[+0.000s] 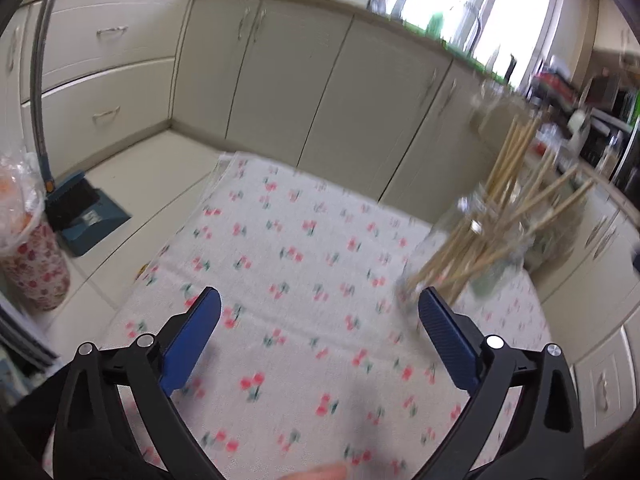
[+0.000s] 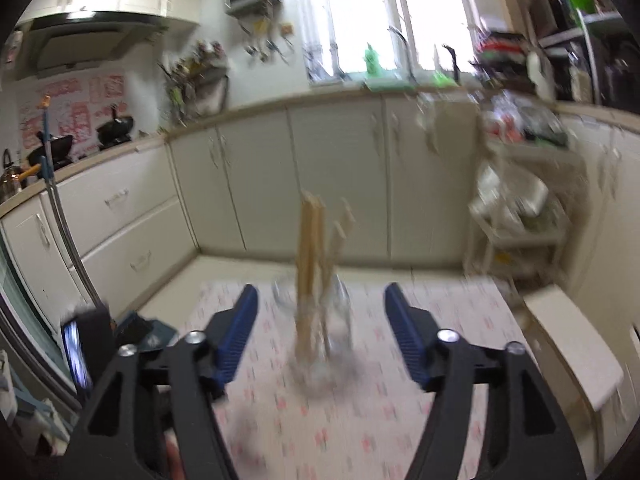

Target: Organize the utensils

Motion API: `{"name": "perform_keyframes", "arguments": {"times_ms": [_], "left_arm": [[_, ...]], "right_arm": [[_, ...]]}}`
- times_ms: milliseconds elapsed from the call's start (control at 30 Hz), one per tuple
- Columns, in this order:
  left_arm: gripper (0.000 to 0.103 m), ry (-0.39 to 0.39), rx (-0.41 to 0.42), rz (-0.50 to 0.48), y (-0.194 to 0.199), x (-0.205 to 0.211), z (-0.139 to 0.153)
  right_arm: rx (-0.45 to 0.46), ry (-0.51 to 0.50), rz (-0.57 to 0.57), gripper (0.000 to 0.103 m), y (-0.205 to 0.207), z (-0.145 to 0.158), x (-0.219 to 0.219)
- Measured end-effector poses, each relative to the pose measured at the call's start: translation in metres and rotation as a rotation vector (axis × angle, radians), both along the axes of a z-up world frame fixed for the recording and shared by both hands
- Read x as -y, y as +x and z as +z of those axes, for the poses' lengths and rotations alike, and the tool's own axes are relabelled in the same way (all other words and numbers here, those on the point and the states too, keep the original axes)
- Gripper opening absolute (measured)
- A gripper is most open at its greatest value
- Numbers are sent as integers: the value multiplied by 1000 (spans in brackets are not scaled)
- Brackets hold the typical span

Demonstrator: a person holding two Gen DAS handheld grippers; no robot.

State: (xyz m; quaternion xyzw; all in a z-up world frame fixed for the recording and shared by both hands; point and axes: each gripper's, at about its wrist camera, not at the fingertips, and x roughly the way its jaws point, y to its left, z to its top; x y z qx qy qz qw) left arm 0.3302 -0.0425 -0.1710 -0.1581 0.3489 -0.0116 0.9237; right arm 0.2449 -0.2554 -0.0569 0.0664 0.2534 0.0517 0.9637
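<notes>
From the left wrist view, the left gripper [image 1: 320,312] hangs over the surface [image 1: 304,248], which is covered by a pale cloth printed with small red cherries, and its blue fingers [image 1: 196,340] stand wide apart with nothing between them. A clear glass jar [image 1: 476,256] stands on the cloth ahead and to the right of the right-hand finger, holding a bunch of wooden chopsticks [image 1: 508,200] that fan out above its rim; the whole thing is blurred. Off the left edge of the surface, a blue dustpan [image 1: 86,216] sits on the floor beside a flowery bin [image 1: 34,268] lined with a plastic bag. From the right wrist view, the right gripper [image 2: 320,320] is parted too, its blue fingers [image 2: 408,336] clear of everything. The jar [image 2: 320,344] stands on the cloth just ahead, in line with the gap between them but untouched, with the chopsticks [image 2: 310,264] rising upright from it. This view is heavily smeared. A white stool [image 2: 576,352] stands to the right of the surface.
</notes>
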Motion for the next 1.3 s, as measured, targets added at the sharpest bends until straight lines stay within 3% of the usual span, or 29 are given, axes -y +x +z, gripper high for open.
{"name": "perform_keyframes", "arguments": {"times_ms": [133, 233, 367, 567, 667, 733, 800, 900, 1067, 1300], "left_arm": [[95, 57, -28, -35, -37, 1, 37], [95, 104, -33, -70, -67, 1, 66], [95, 208, -25, -112, -123, 4, 109], [95, 246, -26, -91, -216, -8, 154], [95, 274, -54, -69, -247, -14, 164], [95, 302, -29, -61, -274, -17, 175], [95, 307, -14, -51, -297, -21, 184], [95, 251, 3, -35, -335, -34, 197], [95, 244, -11, -69, -376, -36, 206], [95, 267, 46, -60, -411, -45, 224]], "right_arm": [[-146, 21, -65, 79, -42, -11, 15], [-207, 48, -101, 86, -78, -8, 20], [-192, 25, -97, 95, -134, 20, 10], [-181, 19, -83, 96, -206, 62, -6], [-182, 50, -75, 96, -237, 71, -12], [-184, 77, -89, 96, -264, 77, -15], [-186, 108, -96, 96, -284, 81, -15], [-193, 142, -94, 96, -313, 83, -19], [-218, 91, -100, 96, -337, 85, -28], [-198, 89, -69, 96, -354, 88, -32]]}}
